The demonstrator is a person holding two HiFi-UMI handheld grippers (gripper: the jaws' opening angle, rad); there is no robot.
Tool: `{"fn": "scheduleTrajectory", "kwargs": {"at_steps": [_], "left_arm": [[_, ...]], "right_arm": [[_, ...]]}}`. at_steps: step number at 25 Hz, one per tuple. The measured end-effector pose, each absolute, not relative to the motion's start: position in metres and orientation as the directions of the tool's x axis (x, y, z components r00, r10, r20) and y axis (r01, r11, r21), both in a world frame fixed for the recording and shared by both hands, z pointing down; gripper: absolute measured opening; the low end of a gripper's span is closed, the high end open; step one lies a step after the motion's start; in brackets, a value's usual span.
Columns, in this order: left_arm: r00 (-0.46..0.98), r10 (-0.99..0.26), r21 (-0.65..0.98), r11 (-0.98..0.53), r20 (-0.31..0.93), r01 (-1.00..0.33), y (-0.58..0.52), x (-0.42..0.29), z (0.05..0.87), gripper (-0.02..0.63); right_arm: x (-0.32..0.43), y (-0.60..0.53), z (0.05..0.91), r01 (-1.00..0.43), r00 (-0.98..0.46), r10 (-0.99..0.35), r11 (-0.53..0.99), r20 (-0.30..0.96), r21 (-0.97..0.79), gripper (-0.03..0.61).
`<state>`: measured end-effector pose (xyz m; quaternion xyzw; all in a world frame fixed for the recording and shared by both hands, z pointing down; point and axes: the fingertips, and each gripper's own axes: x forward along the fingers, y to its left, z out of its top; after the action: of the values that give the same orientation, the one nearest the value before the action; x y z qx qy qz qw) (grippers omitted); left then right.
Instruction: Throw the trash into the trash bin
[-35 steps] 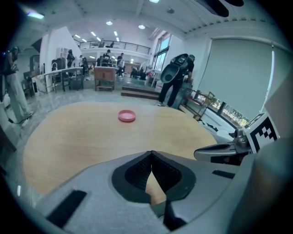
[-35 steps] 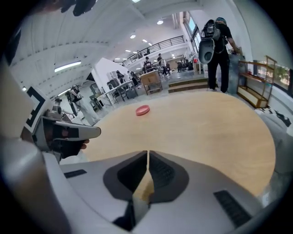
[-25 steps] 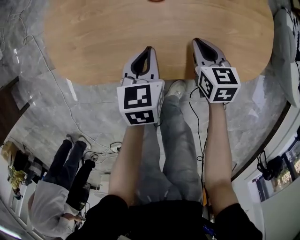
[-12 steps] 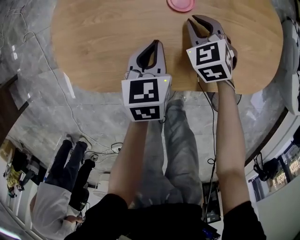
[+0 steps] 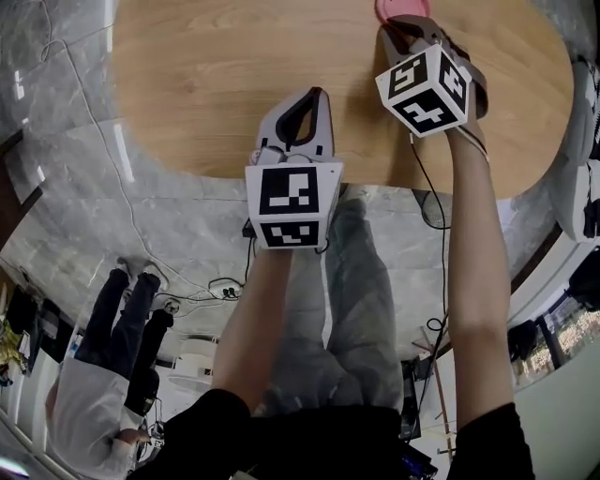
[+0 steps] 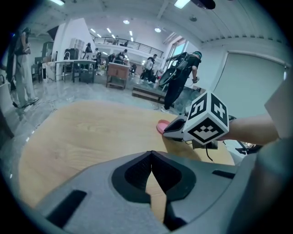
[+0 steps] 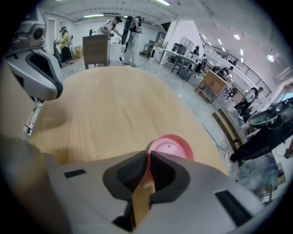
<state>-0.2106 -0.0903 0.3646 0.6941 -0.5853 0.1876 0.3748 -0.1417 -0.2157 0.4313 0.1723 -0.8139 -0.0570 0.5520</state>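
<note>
One pink disc [image 7: 170, 145] is being shown on one bench [image 5: 206, 84], just beyond the right hand-held gripper [image 7: 149, 154]; this and the left hand-held gripper [image 6: 151, 153] are both being held shut, empty.

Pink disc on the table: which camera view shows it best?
The right gripper view: the pink disc lies round and nearly whole just beyond the jaws. The head view catches only its edge at the top, partly behind the right gripper. The left gripper view shows only a small sliver.
</note>
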Motion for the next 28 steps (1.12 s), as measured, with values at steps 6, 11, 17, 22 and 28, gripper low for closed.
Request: {"fn": "scheduleTrajectory", "kwargs": {"at_steps": [6, 11, 17, 22, 28], "left_arm": [[0.224, -0.665, 0.294, -0.007, 0.712, -0.956, -0.079, -0.223, 0.369, 0.005], [0.22, -0.669, 0.279, -0.019, 0.71, -0.96, -0.072, -0.211, 0.364, 0.005], [0.245, -0.653, 0.273, -0.061, 0.716, -0.96, -0.053, -0.165, 0.361, 0.005], [0.29, -0.626, 0.283, -0.114, 0.724, -0.952, -0.031, -0.111, 0.354, 0.005], [0.378, -0.585, 0.294, -0.238, 0.717, -0.926, -0.005, -0.022, 0.349, 0.005]], "right_arm": [[-0.138, -0.207, 0.423, -0.382, -0.364, -0.352, 0.901, 0.862, 0.207, 0.015], [-0.117, -0.182, 0.406, -0.605, -0.469, -0.381, 0.796, 0.796, 0.024, 0.015], [-0.061, -0.145, 0.383, -0.79, -0.531, -0.483, 0.578, 0.696, -0.202, 0.015], [0.011, -0.102, 0.368, -0.854, -0.51, -0.55, 0.418, 0.661, -0.311, 0.015], [0.122, -0.039, 0.365, -0.913, -0.404, -0.626, 0.231, 0.667, -0.336, 0.015]]}}
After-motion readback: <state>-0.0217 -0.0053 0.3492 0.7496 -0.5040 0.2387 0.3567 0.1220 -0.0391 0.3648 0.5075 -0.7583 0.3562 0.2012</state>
